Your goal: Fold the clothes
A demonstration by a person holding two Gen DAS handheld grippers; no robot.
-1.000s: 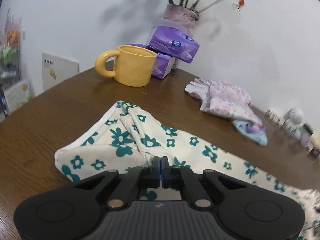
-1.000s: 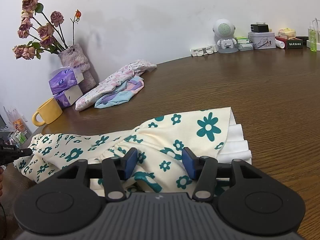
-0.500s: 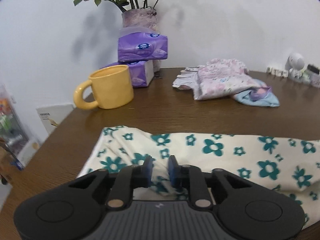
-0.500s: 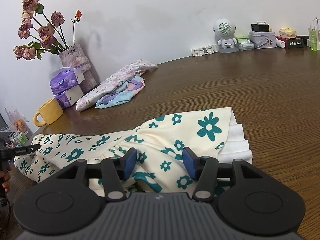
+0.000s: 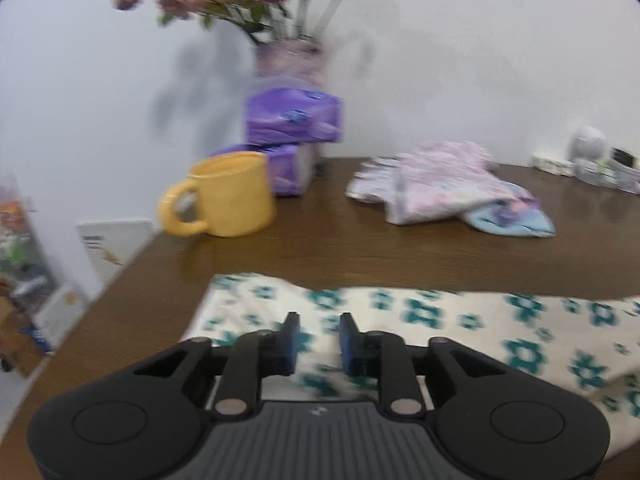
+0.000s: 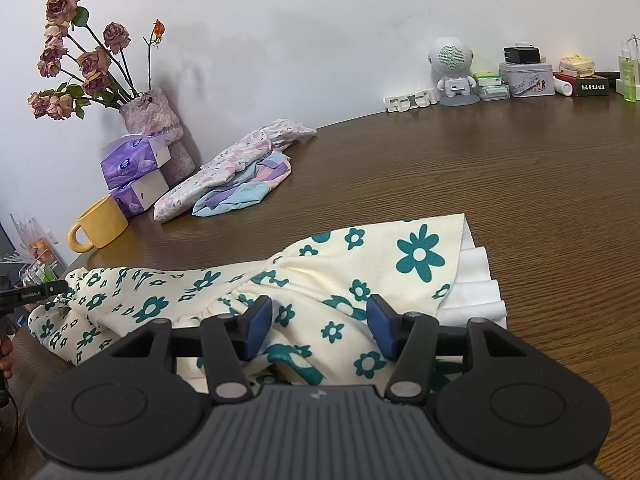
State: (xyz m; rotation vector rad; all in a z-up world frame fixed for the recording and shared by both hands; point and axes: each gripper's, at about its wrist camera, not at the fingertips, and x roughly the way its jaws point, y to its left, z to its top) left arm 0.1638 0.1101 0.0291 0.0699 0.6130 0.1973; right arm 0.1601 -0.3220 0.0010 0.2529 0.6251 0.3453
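A: Writing is scarce here. The purple tissue packs point(image 6: 134, 160) carry a round blue-and-white logo, too small to read. The dark red box point(image 6: 591, 85) at the far right of the wooden table point(image 6: 520, 184) has a row of pale characters I cannot make out, and the black bar at the left edge of the right wrist view bears small white lettering, also illegible.

B: And the garment?

A: The floral garment point(image 6: 320, 276) is cream cloth printed with teal flowers, small ones toward the left, one large bloom near its right edge. It lies stretched across the near part of the table, gathered into puckers mid-length, with white pleated layers showing beneath its right end.

B: The grippers?

A: The left gripper point(image 5: 319, 338) has just been opening; its jaws stand slightly apart over the garment's left end, pads not pressing the cloth. The right gripper point(image 6: 316, 330) hangs with jaws parted wide above the garment's middle, gripping nothing.

B: Anything behind?

A: The yellow mug point(image 5: 228, 194) stands just beside the tissue packs, before the vase of dried roses point(image 6: 152, 120). Pink and blue clothes point(image 6: 240, 168) lie heaped near them.
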